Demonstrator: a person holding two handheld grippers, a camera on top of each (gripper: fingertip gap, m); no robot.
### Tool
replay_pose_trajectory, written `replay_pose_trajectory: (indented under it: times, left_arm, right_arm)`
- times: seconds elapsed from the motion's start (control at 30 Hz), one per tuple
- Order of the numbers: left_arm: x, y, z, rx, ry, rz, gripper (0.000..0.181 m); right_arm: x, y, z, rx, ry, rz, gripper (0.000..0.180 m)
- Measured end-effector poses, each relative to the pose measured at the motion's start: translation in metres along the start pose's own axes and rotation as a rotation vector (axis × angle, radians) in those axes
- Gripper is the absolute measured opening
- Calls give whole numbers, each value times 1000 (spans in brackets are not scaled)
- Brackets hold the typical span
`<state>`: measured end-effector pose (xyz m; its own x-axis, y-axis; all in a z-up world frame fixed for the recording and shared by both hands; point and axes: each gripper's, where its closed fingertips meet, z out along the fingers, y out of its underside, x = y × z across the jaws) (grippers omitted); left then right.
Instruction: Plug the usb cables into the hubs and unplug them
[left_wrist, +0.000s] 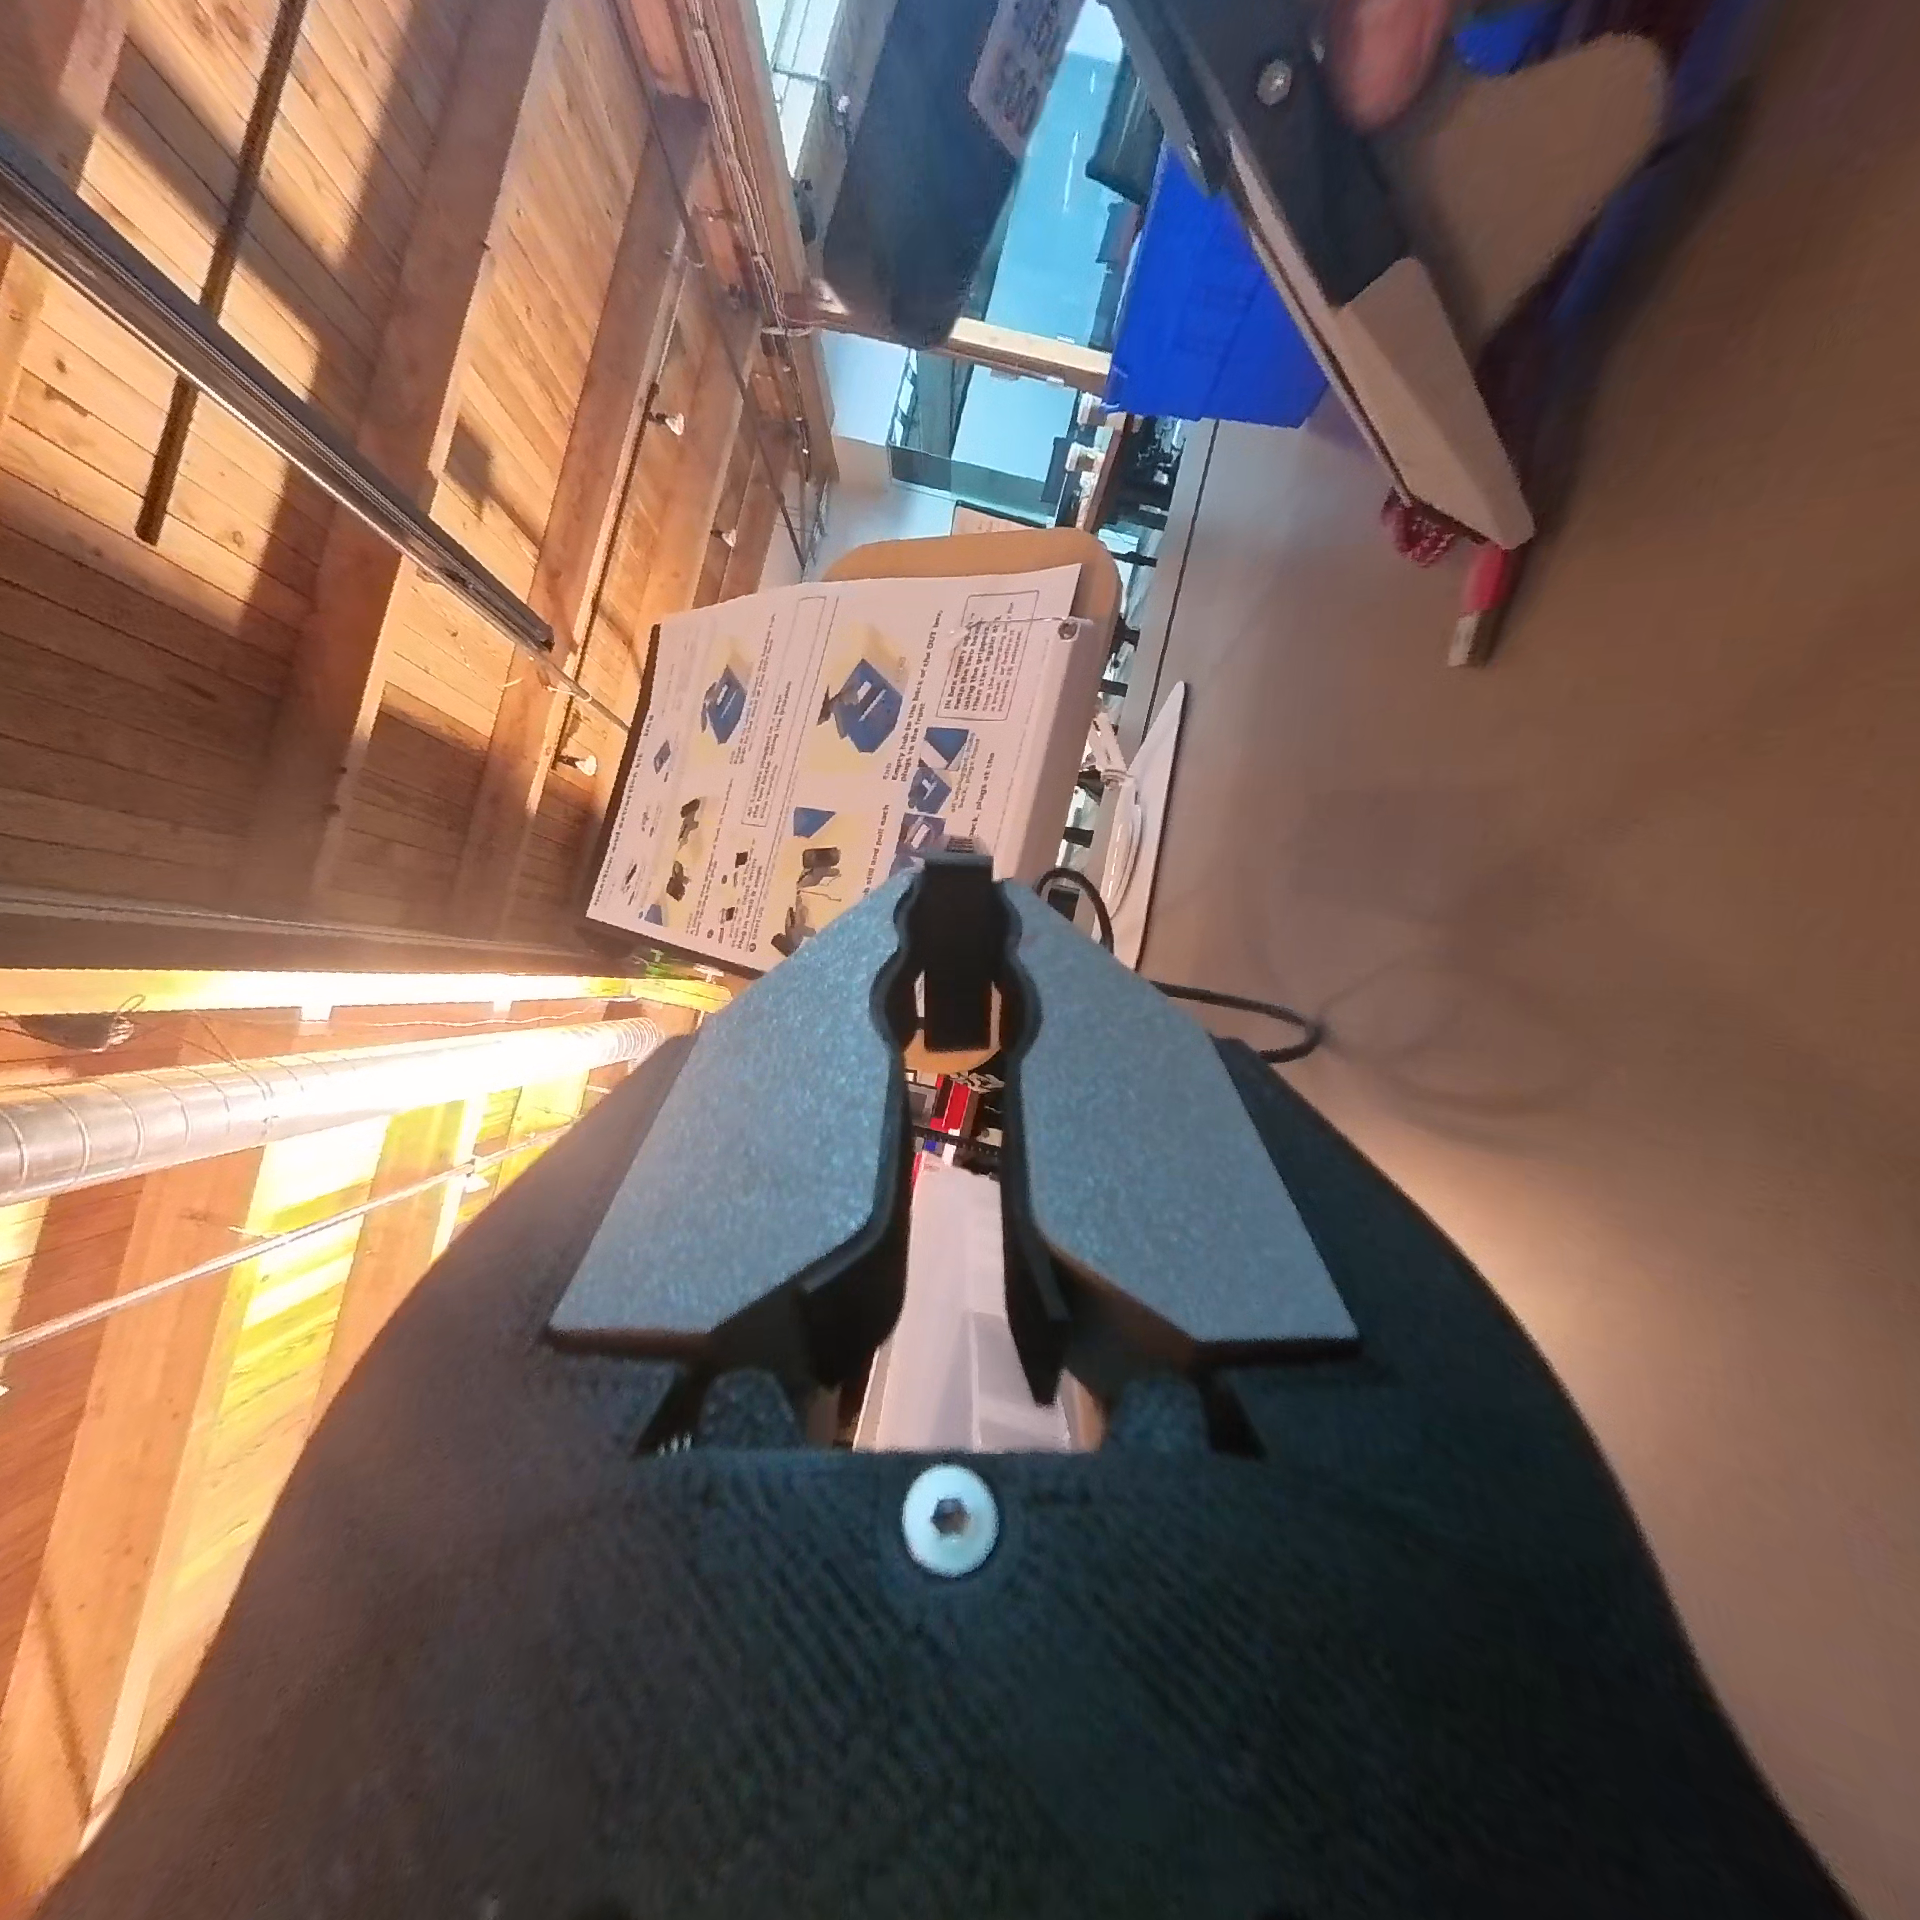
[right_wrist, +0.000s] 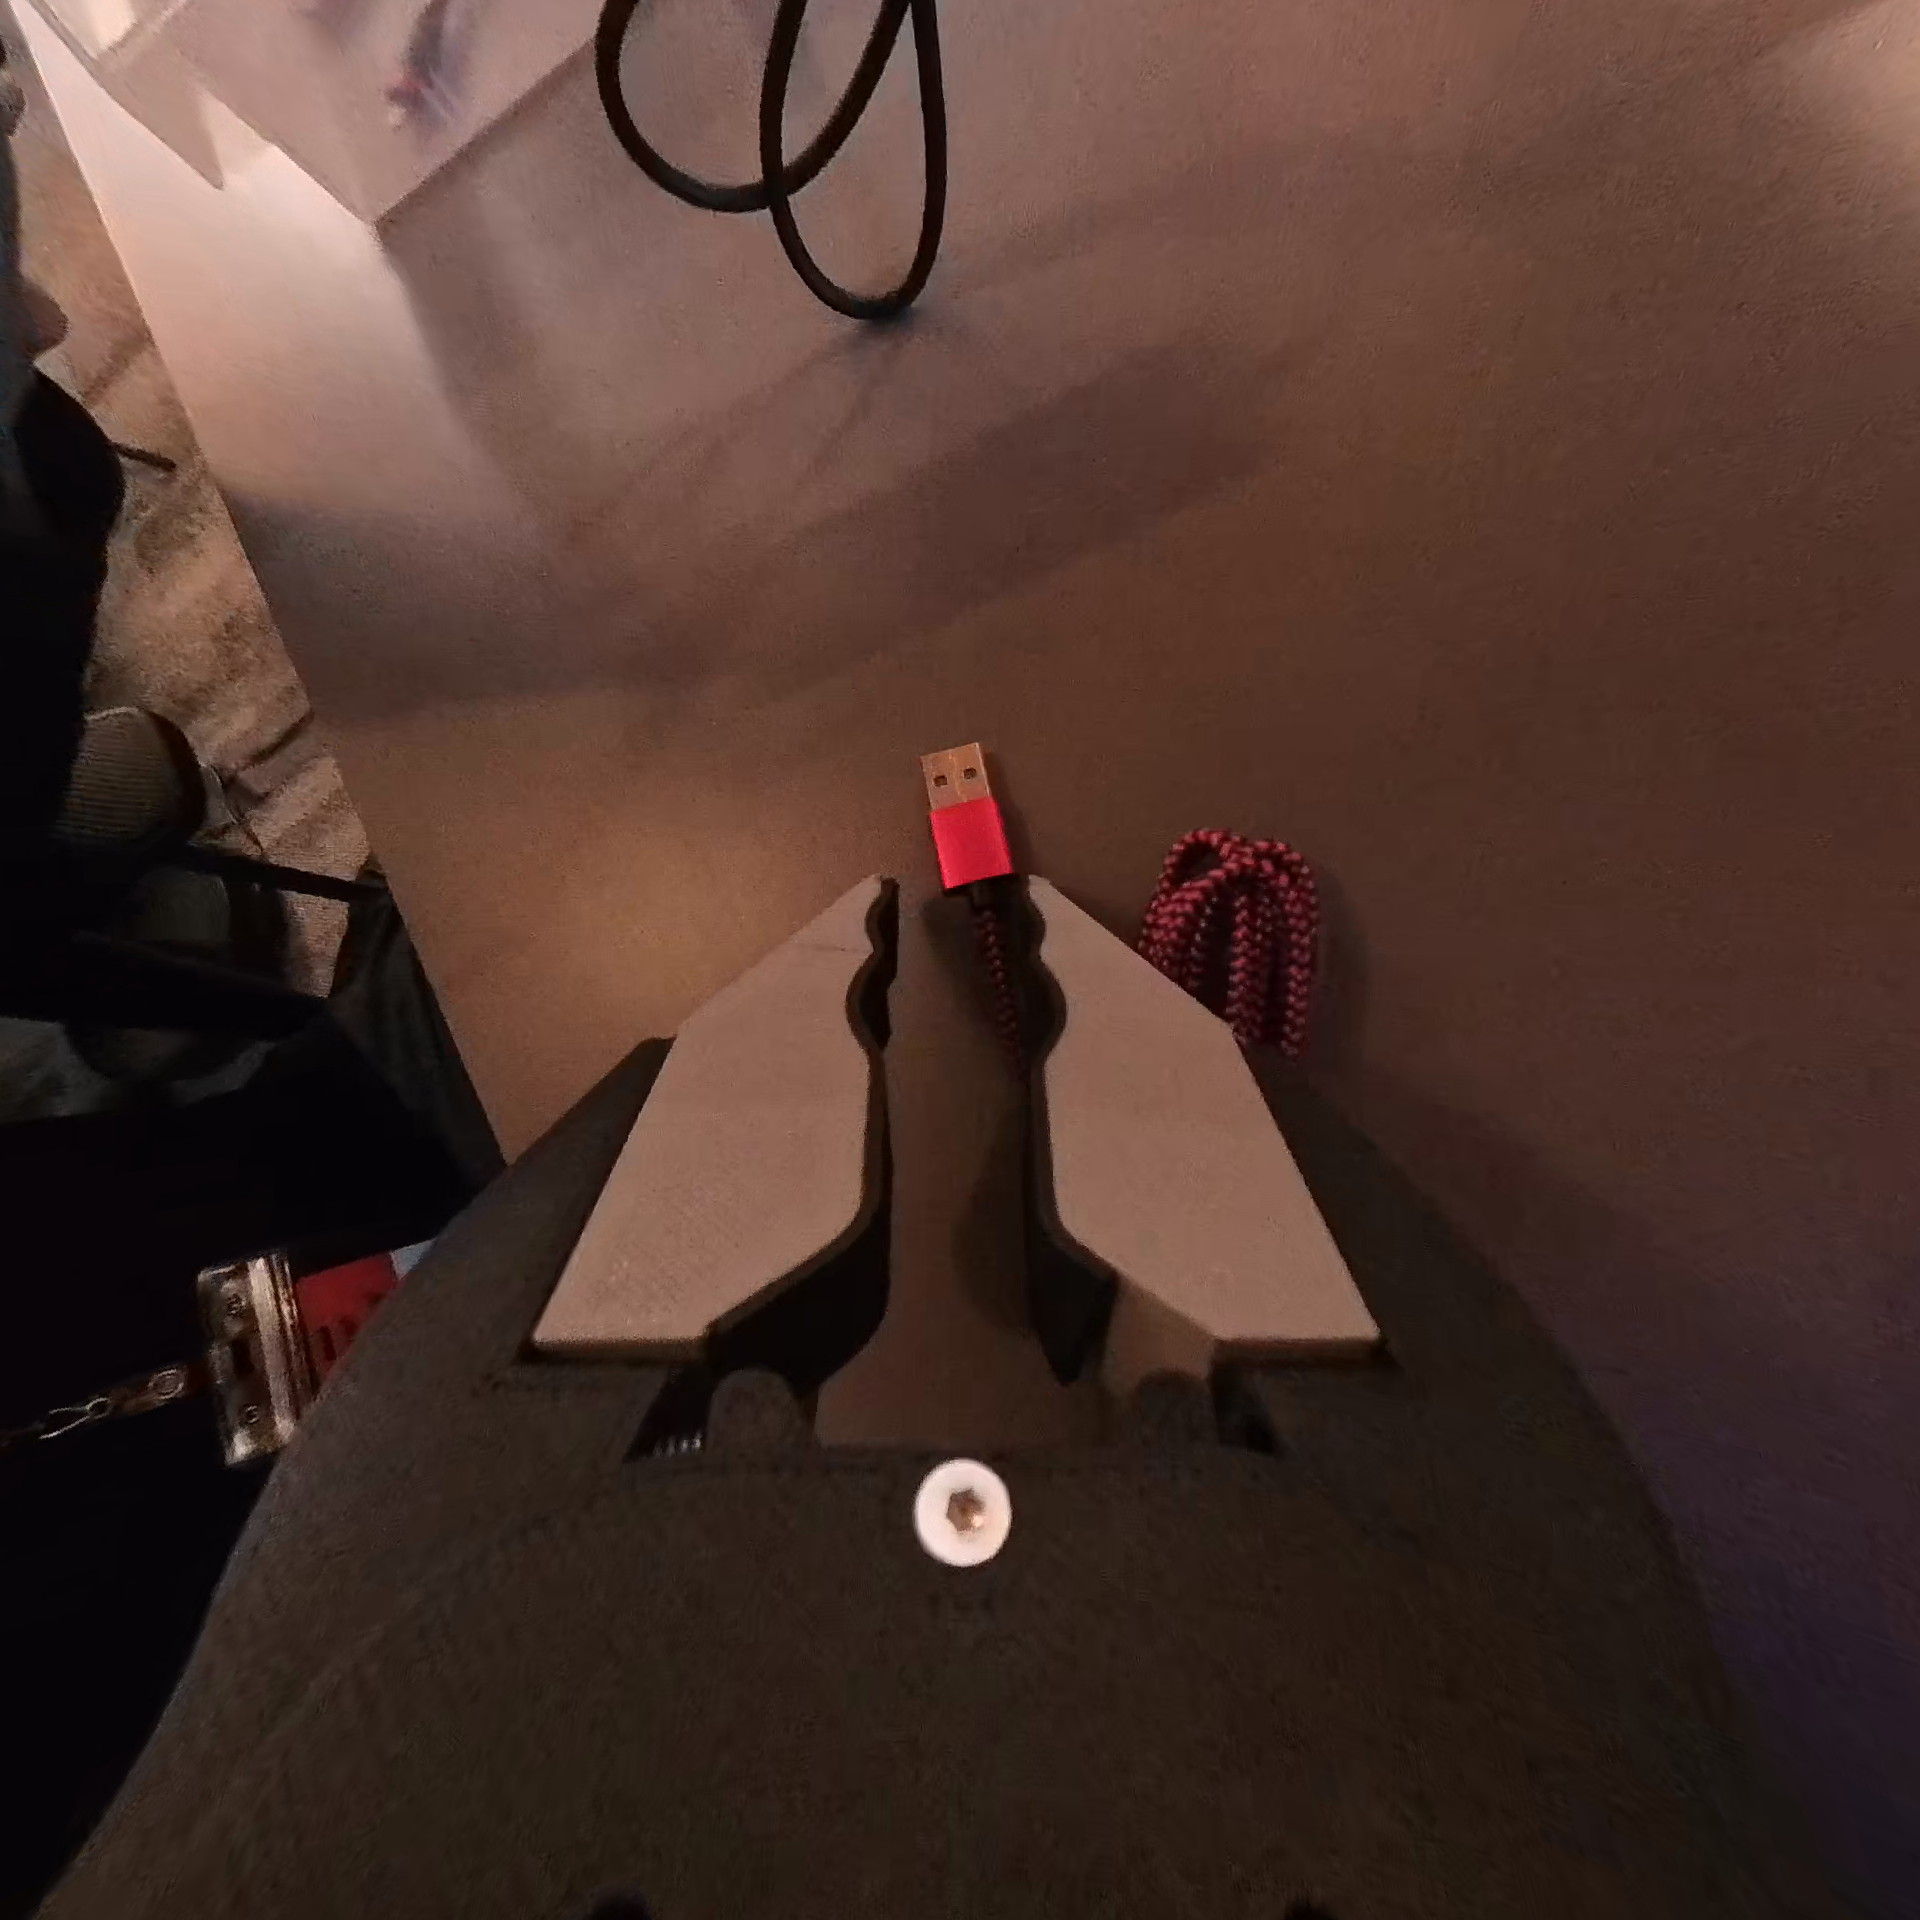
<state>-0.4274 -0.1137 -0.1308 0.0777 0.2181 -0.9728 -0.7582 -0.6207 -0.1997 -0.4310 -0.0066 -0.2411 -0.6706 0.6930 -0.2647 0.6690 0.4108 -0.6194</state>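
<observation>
On the grey counter (right_wrist: 1351, 520), a red-and-black braided cable (right_wrist: 1231, 925) is seen bundled just right of the right gripper (right_wrist: 961, 899), whose fingers are parted around the cable's lead, nothing being clamped. Its red USB plug (right_wrist: 964, 821) is laid flat just beyond the fingertips. A small black piece (left_wrist: 956, 951) is gripped by the closed fingers of the left gripper (left_wrist: 958, 894), which is held turned sideways.

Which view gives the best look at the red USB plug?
The right wrist view: the red USB plug lies on the table just past the open right gripper, metal end and braided cable clear. The left wrist view shows it small, at the edge, partly hidden.
</observation>
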Motion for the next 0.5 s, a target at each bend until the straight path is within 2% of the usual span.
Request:
replay_pose_trajectory:
  times: [0.17,0.37,0.5]
  left_arm:
    - [-1,0,0,-1,0,-2,8]
    - [0,0,-1,1,2,0,8]
    - [0,1,-1,-2,3,-2,8]
  right_arm:
    - [3,-1,2,-12,60,-77,11]
    - [4,-2,3,-32,143,-231,20]
    - [6,-4,5,-50,174,-286,19]
